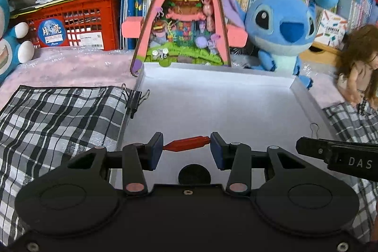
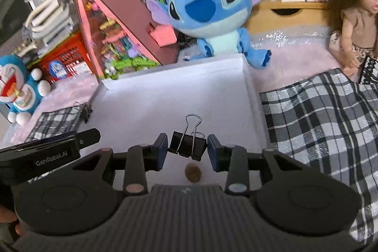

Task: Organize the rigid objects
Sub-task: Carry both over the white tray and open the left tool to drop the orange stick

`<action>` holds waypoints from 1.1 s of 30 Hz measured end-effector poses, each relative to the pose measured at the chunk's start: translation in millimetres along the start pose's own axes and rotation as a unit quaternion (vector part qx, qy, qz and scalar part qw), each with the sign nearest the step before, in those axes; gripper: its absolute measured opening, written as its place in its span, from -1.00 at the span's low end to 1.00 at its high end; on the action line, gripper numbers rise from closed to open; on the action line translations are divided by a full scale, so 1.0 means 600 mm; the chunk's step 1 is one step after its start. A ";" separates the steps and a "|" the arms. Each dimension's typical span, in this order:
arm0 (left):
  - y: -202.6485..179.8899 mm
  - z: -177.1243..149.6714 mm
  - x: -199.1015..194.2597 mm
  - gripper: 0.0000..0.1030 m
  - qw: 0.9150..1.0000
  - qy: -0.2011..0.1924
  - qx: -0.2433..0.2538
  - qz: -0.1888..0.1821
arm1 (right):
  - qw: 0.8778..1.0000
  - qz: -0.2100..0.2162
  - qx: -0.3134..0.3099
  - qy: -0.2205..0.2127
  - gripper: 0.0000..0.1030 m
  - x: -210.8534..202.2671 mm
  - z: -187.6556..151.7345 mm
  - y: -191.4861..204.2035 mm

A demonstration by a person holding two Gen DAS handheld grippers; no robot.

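My left gripper [image 1: 186,145] is shut on a small red screwdriver-like handle [image 1: 187,143], held crosswise over the near end of a shallow white box [image 1: 304,100]. My right gripper [image 2: 187,147] is shut on a black binder clip [image 2: 187,145] with silver wire handles, held above the same white box [image 2: 248,77]. A small brown coin-like object [image 2: 193,172] lies on the box floor below the clip. A dark round disc [image 1: 194,174] shows under the left gripper. Another black binder clip [image 1: 135,99] is clamped on the box's left wall. The right gripper's finger reaches into the left wrist view [image 1: 335,154].
Plaid cloths lie on both sides of the box [image 1: 59,119] [image 2: 326,115]. Behind it stand a pink triangular toy house [image 1: 186,15], a blue Stitch plush [image 1: 281,25], a doll [image 2: 354,11], a Doraemon plush [image 2: 19,89], a red crate [image 1: 78,25] and shelves of books.
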State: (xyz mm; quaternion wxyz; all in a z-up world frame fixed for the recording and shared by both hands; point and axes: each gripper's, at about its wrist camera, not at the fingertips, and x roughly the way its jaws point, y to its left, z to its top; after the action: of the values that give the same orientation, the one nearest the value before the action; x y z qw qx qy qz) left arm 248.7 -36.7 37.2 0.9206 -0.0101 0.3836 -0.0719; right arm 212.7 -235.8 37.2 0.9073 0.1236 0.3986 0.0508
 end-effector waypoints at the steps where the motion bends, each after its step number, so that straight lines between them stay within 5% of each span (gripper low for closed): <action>1: -0.001 -0.001 0.005 -0.20 1.000 0.001 0.001 0.003 | 1.000 -0.004 -0.001 0.004 -0.19 0.008 -0.001 0.001; 33: -0.014 -0.021 0.047 -0.19 0.999 0.013 0.026 0.027 | 0.997 -0.030 -0.057 0.030 -0.19 0.057 -0.007 0.018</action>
State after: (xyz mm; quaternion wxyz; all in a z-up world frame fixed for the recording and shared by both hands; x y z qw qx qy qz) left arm 258.6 -48.4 9.0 0.9171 0.0251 0.3936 -0.0575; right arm 233.0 -218.1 13.1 0.9015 0.0585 0.4259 0.0499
